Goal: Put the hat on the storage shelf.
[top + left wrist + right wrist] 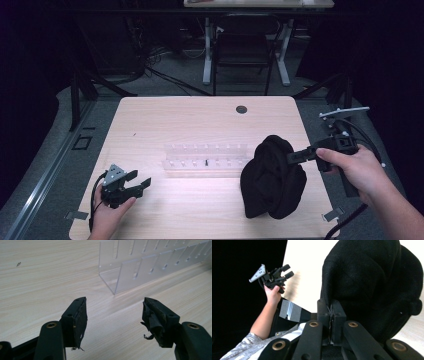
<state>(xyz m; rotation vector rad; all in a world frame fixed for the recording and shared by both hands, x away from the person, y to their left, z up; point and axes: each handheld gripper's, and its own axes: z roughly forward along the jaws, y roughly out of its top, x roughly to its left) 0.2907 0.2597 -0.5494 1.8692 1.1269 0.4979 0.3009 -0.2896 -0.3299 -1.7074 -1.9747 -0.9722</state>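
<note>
The right gripper (292, 157) pinched an edge of the black cloth (272, 177), its jaws pressed together on the fabric, while the bundle hung bunched below and to the left of the tool, its lower part at the right side of the table (200, 120). The left gripper (141, 183) rested near the table's front left corner, jaws spread and empty, well apart from the cloth. Between them lay the clear rack (205, 159), its long axis running across the table; the right hand (350, 170) was plainly the nearer.
</note>
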